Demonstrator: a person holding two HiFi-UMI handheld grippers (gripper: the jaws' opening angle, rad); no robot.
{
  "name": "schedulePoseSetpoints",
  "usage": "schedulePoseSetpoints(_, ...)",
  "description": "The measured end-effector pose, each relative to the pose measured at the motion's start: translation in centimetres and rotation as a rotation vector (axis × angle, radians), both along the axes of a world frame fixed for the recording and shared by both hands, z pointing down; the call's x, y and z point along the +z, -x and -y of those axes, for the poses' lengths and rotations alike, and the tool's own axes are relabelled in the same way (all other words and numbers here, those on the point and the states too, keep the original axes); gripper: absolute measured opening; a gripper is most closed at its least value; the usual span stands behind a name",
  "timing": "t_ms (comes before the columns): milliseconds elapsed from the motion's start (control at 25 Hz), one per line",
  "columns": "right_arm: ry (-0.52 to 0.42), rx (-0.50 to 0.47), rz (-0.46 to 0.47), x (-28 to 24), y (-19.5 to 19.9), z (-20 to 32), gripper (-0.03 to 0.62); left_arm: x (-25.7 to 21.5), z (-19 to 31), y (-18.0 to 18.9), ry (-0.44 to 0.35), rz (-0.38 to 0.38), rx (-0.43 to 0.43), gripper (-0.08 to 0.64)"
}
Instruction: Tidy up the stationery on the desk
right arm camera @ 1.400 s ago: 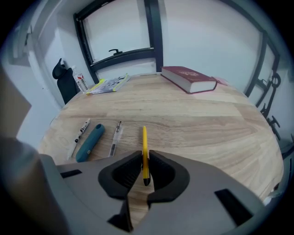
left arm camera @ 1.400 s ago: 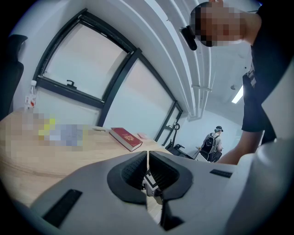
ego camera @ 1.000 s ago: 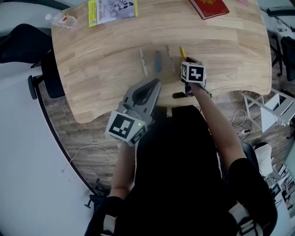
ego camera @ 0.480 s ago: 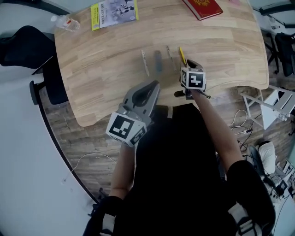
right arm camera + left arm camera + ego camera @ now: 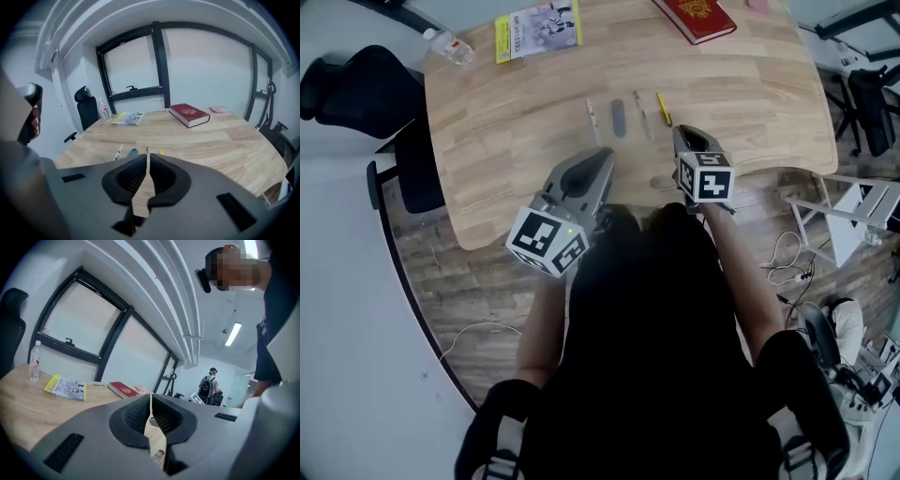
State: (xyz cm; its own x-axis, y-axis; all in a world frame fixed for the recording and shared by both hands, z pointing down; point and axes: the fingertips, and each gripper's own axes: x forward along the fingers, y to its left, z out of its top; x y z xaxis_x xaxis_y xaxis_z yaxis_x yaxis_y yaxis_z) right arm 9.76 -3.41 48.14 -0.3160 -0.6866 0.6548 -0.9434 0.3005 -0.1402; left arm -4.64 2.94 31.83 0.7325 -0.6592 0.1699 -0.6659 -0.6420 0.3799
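Four items lie in a row on the wooden desk [image 5: 506, 141]: a white pen [image 5: 592, 114], a grey-blue piece [image 5: 619, 117], a thin pen [image 5: 642, 111] and a yellow pencil [image 5: 663, 108]. My right gripper [image 5: 680, 132] is shut and empty, just short of the pencil. My left gripper [image 5: 604, 156] is also shut and empty, near the desk's front edge below the white pen. In the right gripper view, the white pen [image 5: 118, 151], grey-blue piece [image 5: 133, 152] and pencil [image 5: 161, 152] show just past my shut right gripper [image 5: 147, 157]. The left gripper [image 5: 151, 399] points over the desk.
A red book [image 5: 694, 17] lies at the far right of the desk, a yellow-edged booklet [image 5: 537, 28] and a water bottle [image 5: 450, 45] at the far left. A black chair [image 5: 356, 89] stands left of the desk. A white rack [image 5: 853, 202] is to the right.
The right gripper has drawn back a little from the pencil toward the desk's near edge. The left gripper has hardly moved. Both stay shut.
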Motion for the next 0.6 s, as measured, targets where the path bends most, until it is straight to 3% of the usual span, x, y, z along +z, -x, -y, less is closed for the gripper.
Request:
schedulePoseSetpoints(280,-0.132,-0.099,0.093,-6.1,-2.7,-5.1,0.02,-0.2,-4.2,-2.3,0.018,0.006,-0.049,0.04)
schedulePoseSetpoints(440,-0.193,-0.171,0.17,-10.1,-5.1,-8.5,0.02,-0.4,-6.9,-5.3,0.039,0.002,-0.075,0.04)
schedulePoseSetpoints(600,-0.237,-0.236,0.219,-13.5,-7.5,-11.5,0.02,-2.0,-9.5,-8.5,0.012,0.004,-0.105,0.04)
